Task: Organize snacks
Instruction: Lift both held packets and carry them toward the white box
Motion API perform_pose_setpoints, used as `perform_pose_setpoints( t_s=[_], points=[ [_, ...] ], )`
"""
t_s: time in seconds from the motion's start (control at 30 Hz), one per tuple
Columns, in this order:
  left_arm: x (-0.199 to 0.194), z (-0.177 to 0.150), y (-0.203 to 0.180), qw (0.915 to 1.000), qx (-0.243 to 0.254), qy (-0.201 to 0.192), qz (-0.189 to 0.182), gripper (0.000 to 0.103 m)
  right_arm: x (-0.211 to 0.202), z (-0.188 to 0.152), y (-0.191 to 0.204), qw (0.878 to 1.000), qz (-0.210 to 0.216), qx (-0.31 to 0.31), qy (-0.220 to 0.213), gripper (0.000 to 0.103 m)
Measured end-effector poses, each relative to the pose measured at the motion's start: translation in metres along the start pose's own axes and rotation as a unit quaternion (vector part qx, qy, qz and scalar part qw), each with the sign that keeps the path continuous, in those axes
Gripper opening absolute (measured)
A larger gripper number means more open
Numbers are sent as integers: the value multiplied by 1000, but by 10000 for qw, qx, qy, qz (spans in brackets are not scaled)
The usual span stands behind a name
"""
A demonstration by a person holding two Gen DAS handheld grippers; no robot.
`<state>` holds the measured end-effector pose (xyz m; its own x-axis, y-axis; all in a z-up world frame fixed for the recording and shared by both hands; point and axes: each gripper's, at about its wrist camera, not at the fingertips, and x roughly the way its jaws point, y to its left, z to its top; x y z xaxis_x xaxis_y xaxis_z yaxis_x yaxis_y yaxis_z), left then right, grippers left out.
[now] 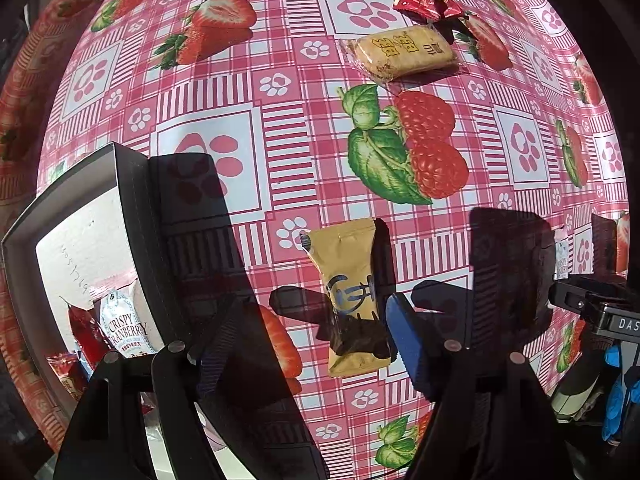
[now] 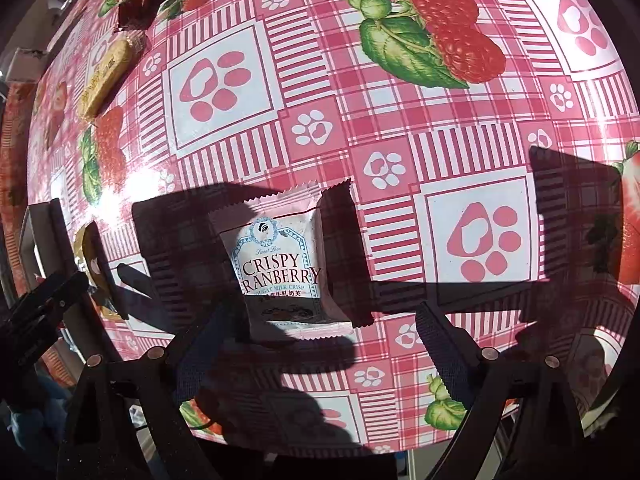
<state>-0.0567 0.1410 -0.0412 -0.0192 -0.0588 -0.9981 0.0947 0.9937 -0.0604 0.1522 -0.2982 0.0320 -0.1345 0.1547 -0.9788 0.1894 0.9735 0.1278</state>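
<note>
My left gripper is open above a yellow snack packet that lies on the tablecloth between its fingers. A dark-rimmed box at the left holds a Crispy Cranberry packet and red packets. My right gripper is open over another Crispy Cranberry packet lying flat between its fingers. The yellow packet and the box edge show at the right wrist view's left.
A yellow biscuit bar and a red wrapped candy lie at the far side; they also show in the right wrist view as the bar and the candy. The other gripper is at the right.
</note>
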Motion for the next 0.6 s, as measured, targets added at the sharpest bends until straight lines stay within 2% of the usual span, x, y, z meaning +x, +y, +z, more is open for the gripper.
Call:
perform_pose_setpoints(
  t_s=[0.07,0.17,0.27,0.33,0.37,0.4,0.5,0.6],
  points=[
    [9,5,-11,9998,-89,118,121,78,1,-3,-2,9999,-62,-118,-18,95],
    [21,5,-12,9990,-339,303,51,78,1,28,26,9989,-236,-400,-97,95],
    [24,4,-23,9991,-230,265,243,82,8,36,44,9964,-518,-662,-99,95],
    [26,5,-27,9992,-183,259,263,88,19,46,66,9953,-637,-723,-47,95],
    [27,5,-30,9992,-164,263,259,90,24,43,66,9955,-617,-713,-1,95],
    [29,3,-30,9991,-148,254,296,93,26,43,68,9954,-632,-721,3,101],
    [40,-2,-32,9987,-245,363,258,103,39,35,73,9931,-813,-840,49,102],
    [43,-4,-29,9988,-298,281,261,103,44,25,78,9925,-857,-872,40,103]
  ],
)
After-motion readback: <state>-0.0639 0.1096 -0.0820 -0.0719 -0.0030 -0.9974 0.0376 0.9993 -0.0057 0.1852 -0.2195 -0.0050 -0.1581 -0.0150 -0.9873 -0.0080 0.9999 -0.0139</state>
